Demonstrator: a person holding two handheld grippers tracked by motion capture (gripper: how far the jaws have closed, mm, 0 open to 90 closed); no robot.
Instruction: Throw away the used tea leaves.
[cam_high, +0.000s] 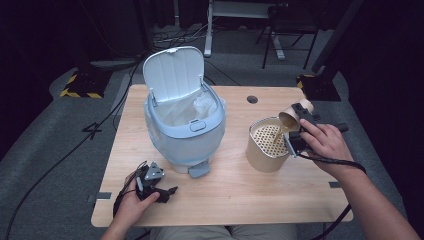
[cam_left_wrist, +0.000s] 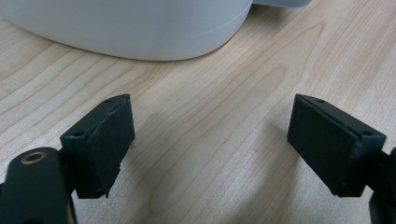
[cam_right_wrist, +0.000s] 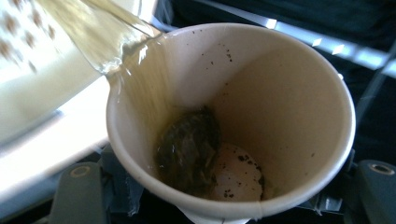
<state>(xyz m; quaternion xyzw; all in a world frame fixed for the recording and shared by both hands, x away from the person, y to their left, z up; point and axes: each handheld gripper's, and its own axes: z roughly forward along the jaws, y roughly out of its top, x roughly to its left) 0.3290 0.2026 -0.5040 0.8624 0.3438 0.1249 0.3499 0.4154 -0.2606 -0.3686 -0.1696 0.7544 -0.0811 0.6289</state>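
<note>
A paper cup (cam_high: 291, 118) is tipped on its side over a beige canister (cam_high: 265, 155) with a perforated strainer top (cam_high: 267, 136). My right gripper (cam_high: 298, 126) is shut on the cup. A thin stream of yellowish tea (cam_high: 281, 133) runs from the rim onto the strainer. In the right gripper view the cup (cam_right_wrist: 280, 107) holds a wet tea bag (cam_right_wrist: 189, 149), and the liquid (cam_right_wrist: 107, 42) leaves at the upper left; my right gripper (cam_right_wrist: 224, 196) clasps the cup from below. My left gripper (cam_high: 167, 192) rests on the table's front left, open and holding nothing (cam_left_wrist: 210, 140).
A pale blue pedal bin (cam_high: 185, 130) stands mid-table with its lid (cam_high: 175, 70) raised and a liner inside; its base (cam_left_wrist: 140, 32) lies just beyond my left gripper. The wooden table (cam_high: 230, 190) has a cable hole (cam_high: 252, 99) at the back. Cables trail on the floor.
</note>
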